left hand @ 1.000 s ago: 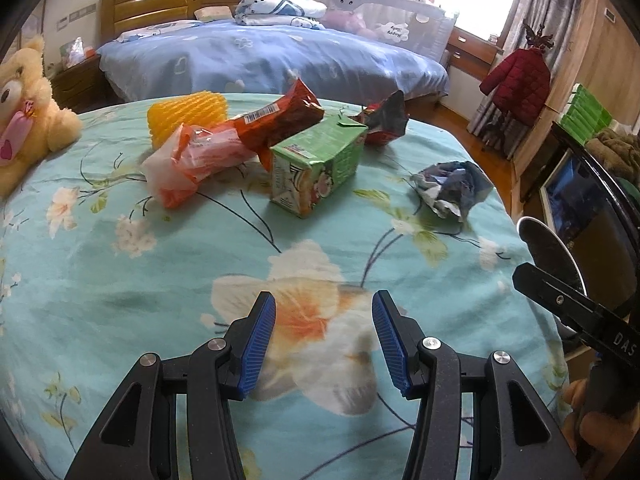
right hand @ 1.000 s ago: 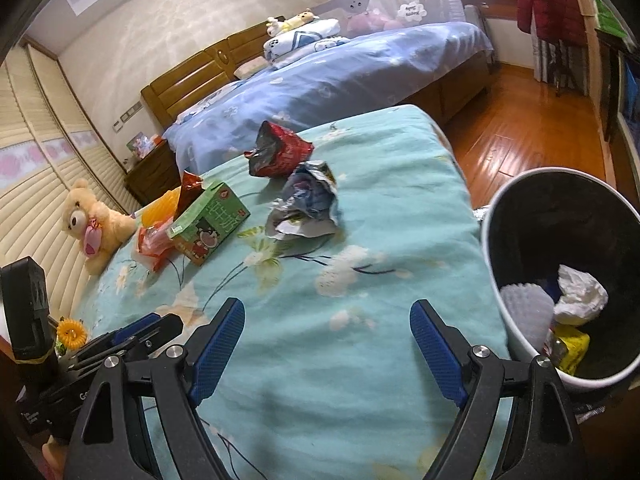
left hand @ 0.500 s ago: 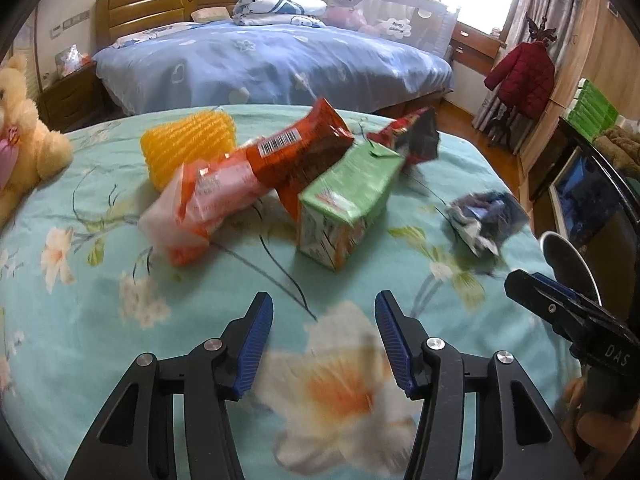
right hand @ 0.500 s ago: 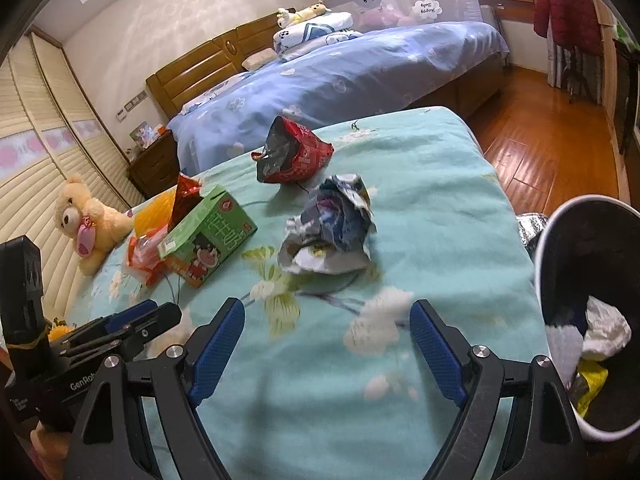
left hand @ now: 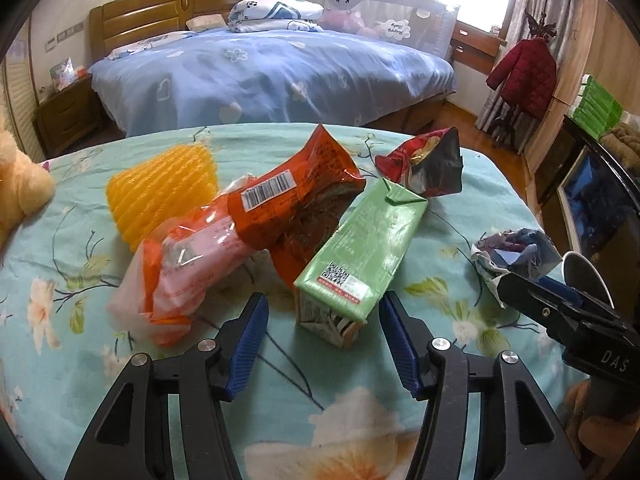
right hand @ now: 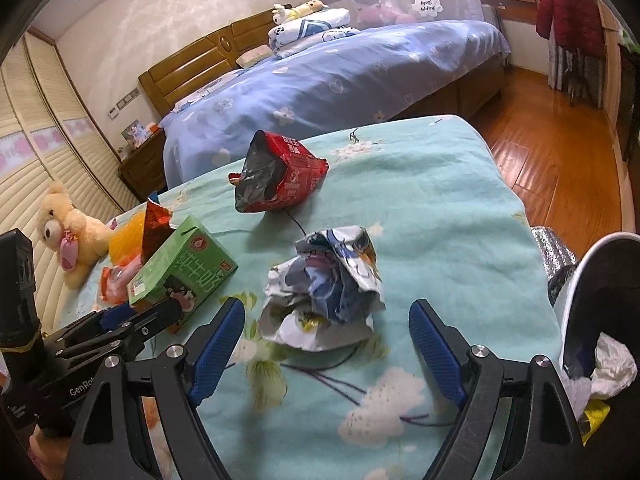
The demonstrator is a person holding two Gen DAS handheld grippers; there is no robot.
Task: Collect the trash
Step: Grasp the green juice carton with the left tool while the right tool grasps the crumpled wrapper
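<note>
trash strewn over floral bedcover (left hand: 200, 420): green carton (left hand: 356, 256) lying just ahead of left gripper (left hand: 323, 342), jaws parted, empty; crumpled wrapper (right hand: 326, 290) just ahead of right gripper (right hand: 326, 350), jaws wide but closing, nothing pinched yet; orange snack bag (left hand: 304, 196) propped on carton at 11 o'clock, pink-orange packet (left hand: 180, 268) at 10, red foil bag (left hand: 424, 164) beyond at 1; bin (right hand: 600, 300) at 3 o'clock of right gripper, partly filled; carton likely light, fairly stiff, best squeezed across narrow sides; wrapper likely featherlight, springy, best pinched mid-bulk
</note>
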